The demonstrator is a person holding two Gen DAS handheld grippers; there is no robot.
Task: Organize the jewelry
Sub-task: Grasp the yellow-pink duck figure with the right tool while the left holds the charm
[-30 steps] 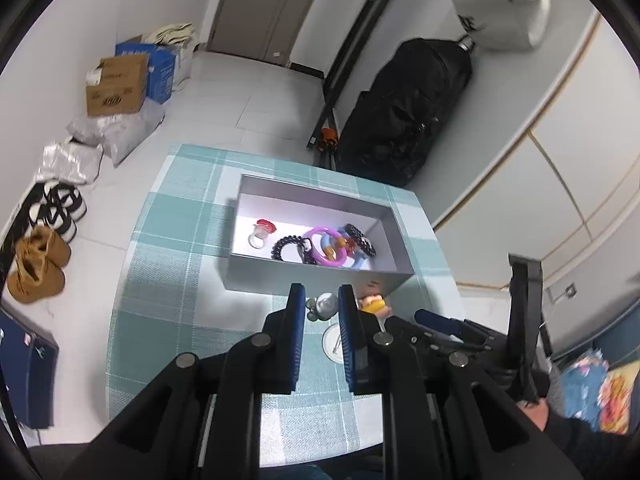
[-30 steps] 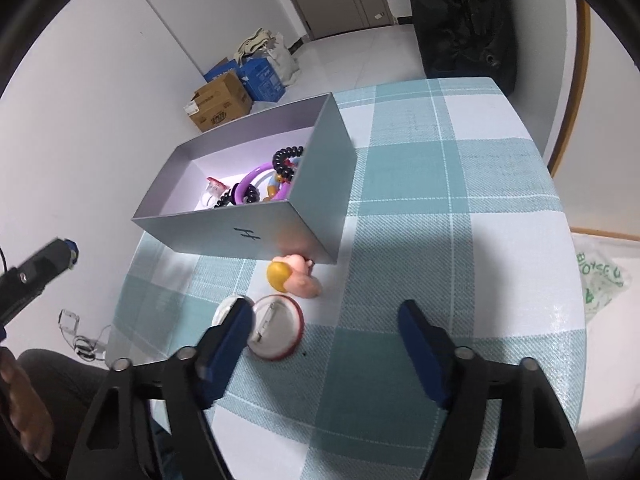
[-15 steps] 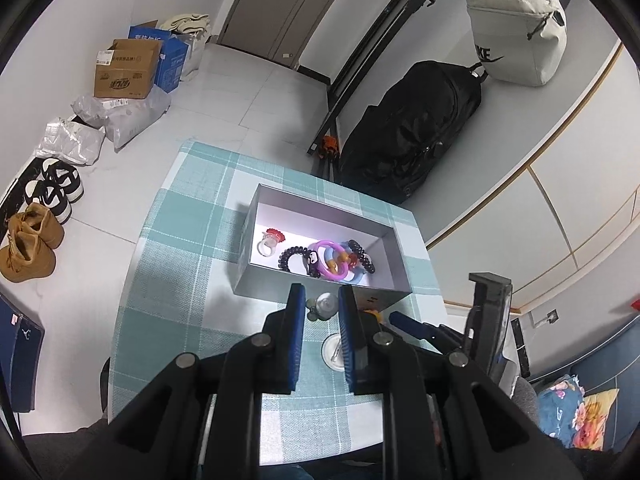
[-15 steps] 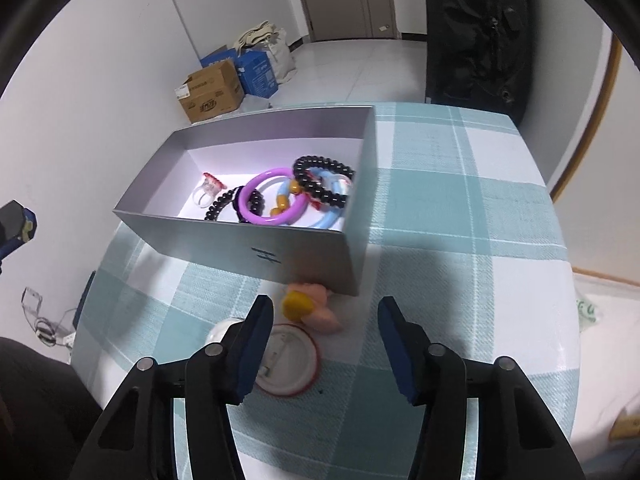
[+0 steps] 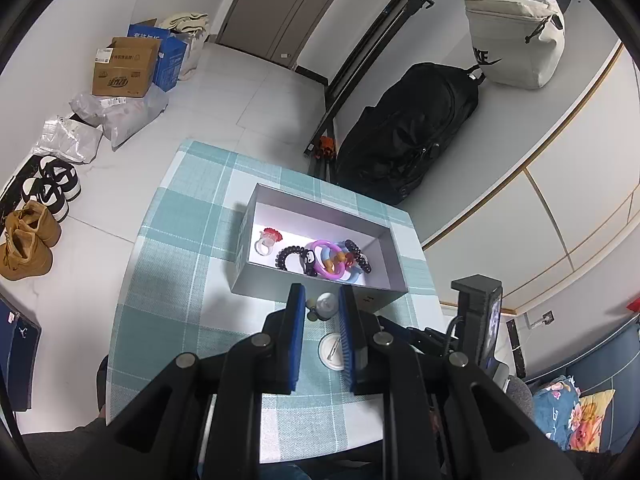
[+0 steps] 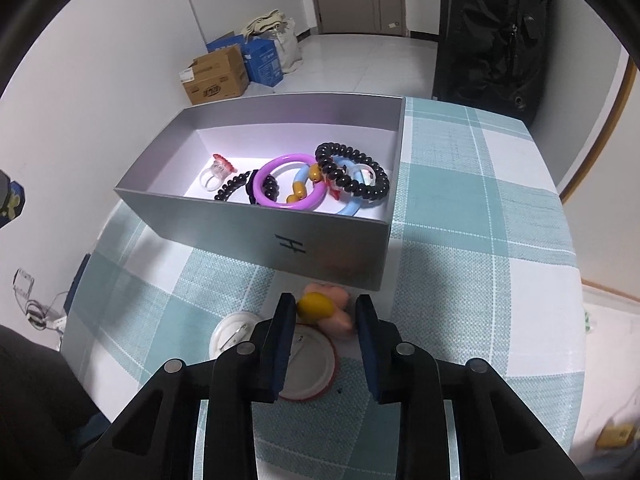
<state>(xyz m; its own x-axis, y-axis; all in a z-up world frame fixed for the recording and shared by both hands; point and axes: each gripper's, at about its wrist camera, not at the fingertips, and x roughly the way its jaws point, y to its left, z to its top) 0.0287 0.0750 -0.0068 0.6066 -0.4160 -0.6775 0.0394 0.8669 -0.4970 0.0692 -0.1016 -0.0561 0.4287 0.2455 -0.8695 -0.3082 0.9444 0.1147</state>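
A grey box (image 6: 256,224) (image 5: 316,290) on the checked tablecloth holds a purple bangle (image 6: 290,182), a blue bangle (image 6: 352,204), black coil hair ties (image 6: 352,174) and a clear ring with a red top (image 6: 216,170). In front of the box lie a yellow and pink piece (image 6: 324,312), a red-rimmed round badge (image 6: 308,364) and a white badge (image 6: 232,334). My right gripper (image 6: 326,312) is open, its fingers on either side of the yellow and pink piece. My left gripper (image 5: 320,304) is open and high above a small white item (image 5: 326,305).
The round table (image 6: 480,240) stands near a wall. A black backpack (image 5: 408,132) leans behind it. Cardboard boxes (image 5: 124,68), bags and shoes (image 5: 28,240) lie on the floor at the left. The other gripper's body (image 5: 476,328) shows at the right of the left wrist view.
My right gripper has come down and forward to the yellow and pink piece, and its jaws have narrowed. My left gripper has risen higher above the table.
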